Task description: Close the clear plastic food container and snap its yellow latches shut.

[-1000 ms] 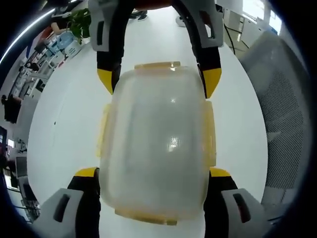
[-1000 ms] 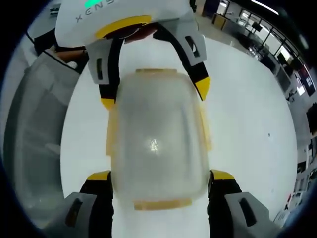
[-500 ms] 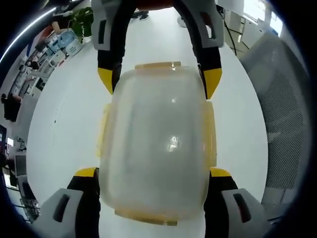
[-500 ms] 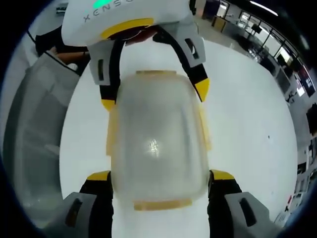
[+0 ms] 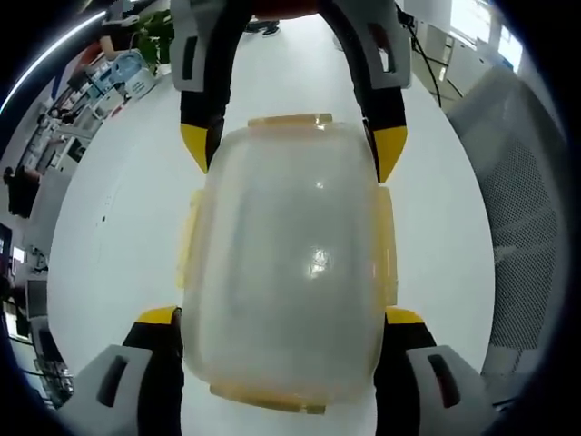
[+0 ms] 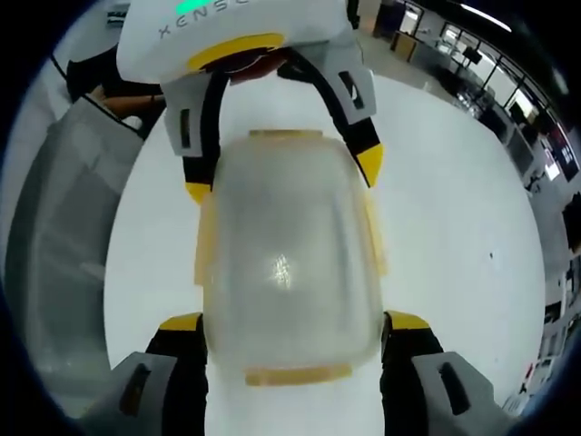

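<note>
Clear, frosted plastic fills the middle of both views: the rounded rectangular food container [image 5: 289,263] with yellow latches sits on the white round table [image 5: 118,236], its lid on top. You appear to have it pinned from both ends so the lid stays seated while the latches get pressed. In the left gripper view your left gripper [image 5: 283,318] stands wide, its yellow-tipped jaws rising from the bottom edge and pressing the container's near corners; the other gripper comes down from the top of the frame onto the far corners. The right gripper view mirrors this, with your right gripper [image 6: 290,323] spread just as wide around the near end. Whether the side latches [image 5: 385,245] are snapped, I cannot tell.
</note>
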